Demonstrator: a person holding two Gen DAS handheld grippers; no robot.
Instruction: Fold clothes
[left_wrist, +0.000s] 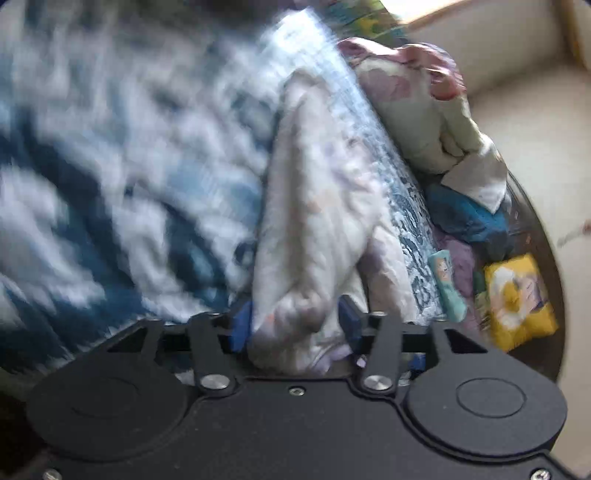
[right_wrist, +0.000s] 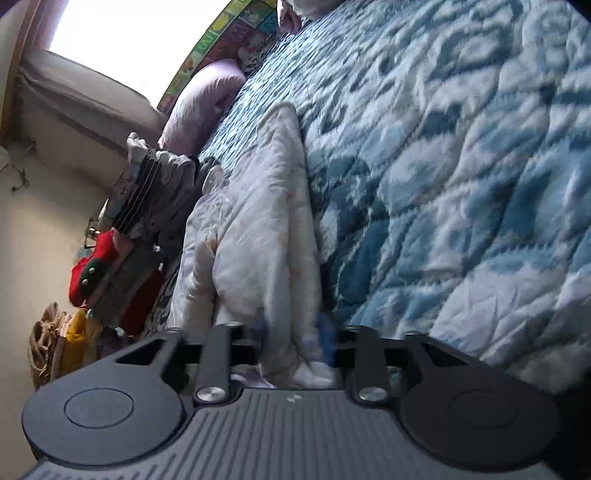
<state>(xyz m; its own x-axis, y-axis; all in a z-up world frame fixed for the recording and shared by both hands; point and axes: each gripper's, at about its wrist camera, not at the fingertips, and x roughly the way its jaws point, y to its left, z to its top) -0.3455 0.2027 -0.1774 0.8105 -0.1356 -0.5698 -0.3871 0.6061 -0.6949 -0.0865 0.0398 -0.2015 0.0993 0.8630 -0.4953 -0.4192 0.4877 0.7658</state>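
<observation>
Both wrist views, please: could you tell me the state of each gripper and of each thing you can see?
Left gripper: shut on the pale garment.
Right gripper: shut on the pale garment.
Pale garment: bunched lengthwise, lying along the quilt.
Quilt: spread flat on the bed.
Yellow packet: lying beside the bed.

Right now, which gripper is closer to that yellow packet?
Left. The left gripper, clamped on the pale garment, has the yellow packet just beside it; the right gripper's view doesn't show it.

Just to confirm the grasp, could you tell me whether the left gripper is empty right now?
No, the left gripper has the pale garment bunched between its blue pads.
</observation>
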